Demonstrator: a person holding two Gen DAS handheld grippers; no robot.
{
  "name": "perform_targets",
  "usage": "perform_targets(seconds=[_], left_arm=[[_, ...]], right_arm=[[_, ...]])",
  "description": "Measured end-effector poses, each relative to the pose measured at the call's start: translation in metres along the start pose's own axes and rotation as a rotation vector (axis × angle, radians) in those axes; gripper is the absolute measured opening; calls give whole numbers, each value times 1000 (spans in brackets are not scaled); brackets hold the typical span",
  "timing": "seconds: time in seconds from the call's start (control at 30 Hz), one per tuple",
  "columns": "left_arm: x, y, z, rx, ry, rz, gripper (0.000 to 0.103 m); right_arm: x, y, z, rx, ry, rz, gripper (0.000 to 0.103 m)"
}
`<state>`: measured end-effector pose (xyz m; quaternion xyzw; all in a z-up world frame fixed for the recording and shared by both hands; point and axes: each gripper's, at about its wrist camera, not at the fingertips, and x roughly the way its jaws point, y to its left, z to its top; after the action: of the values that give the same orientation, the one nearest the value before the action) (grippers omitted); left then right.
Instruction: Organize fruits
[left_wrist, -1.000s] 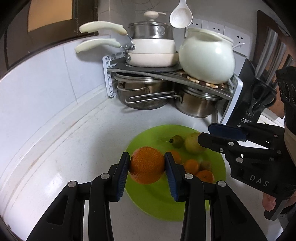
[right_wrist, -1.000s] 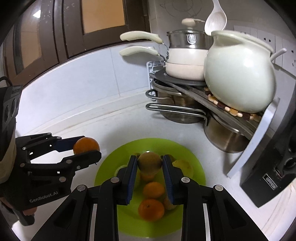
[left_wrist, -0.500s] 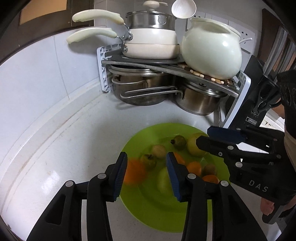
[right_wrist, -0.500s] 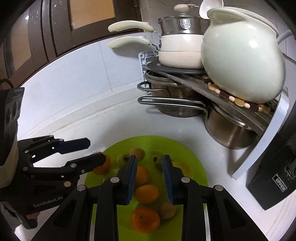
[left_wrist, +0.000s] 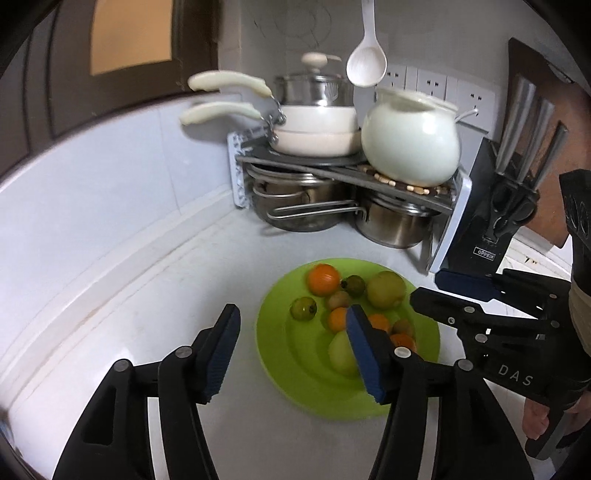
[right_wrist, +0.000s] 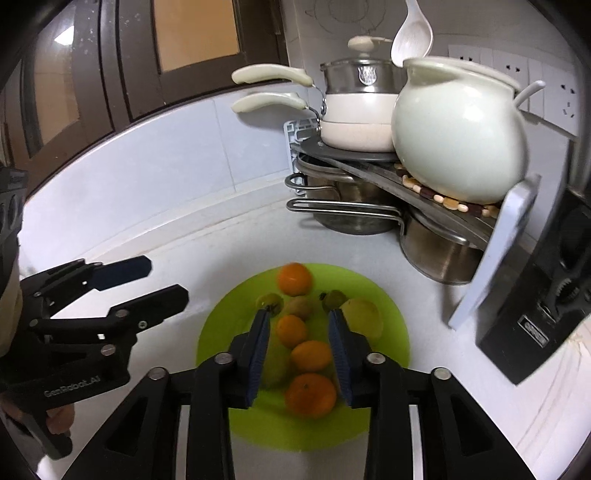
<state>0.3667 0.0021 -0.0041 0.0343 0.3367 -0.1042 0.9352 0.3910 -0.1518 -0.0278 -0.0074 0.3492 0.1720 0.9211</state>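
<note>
A lime-green plate (left_wrist: 295, 376) (right_wrist: 391, 317) lies on the white counter and holds several fruits: oranges, green pears and small green and brown fruits. A large orange (left_wrist: 324, 279) (right_wrist: 294, 278) lies at the plate's far edge. My left gripper (left_wrist: 291, 343) is open and empty, above the plate's left side. My right gripper (right_wrist: 298, 334) is open and empty above the plate's middle, with small oranges (right_wrist: 311, 355) seen between its fingers. Each gripper shows in the other's view, the right one (left_wrist: 436, 286) and the left one (right_wrist: 162, 278).
A corner rack (left_wrist: 343, 166) at the back holds white pans, a white pot (left_wrist: 410, 147) and steel pots beneath. A black knife block (left_wrist: 498, 206) stands to the right of it. A white spoon (left_wrist: 366, 66) hangs above. Tiled wall runs along the left.
My left gripper let go of the large orange, which now lies on the plate. My right gripper released its green fruit onto the plate. Both grippers opened wider and pulled back.
</note>
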Motion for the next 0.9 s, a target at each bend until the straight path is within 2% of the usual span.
perform_targets(seconds=[0.17,0.53,0.8,0.9], left_arm=[[-35,1,-15,-12,-37,23,67],[-101,7,-45,11,-101,56,85],[-146,-9,-71,9,-148,86,93],[-162,-18,-80,-10,-169,103,96]], right_arm=[[-30,10,-15,19,-19,-25,42],[-101,38,-51,74,-85,-138,67],[-146,46,-74,81,-128,-161,71],[-165,47,-84,64,-144,-172,77]])
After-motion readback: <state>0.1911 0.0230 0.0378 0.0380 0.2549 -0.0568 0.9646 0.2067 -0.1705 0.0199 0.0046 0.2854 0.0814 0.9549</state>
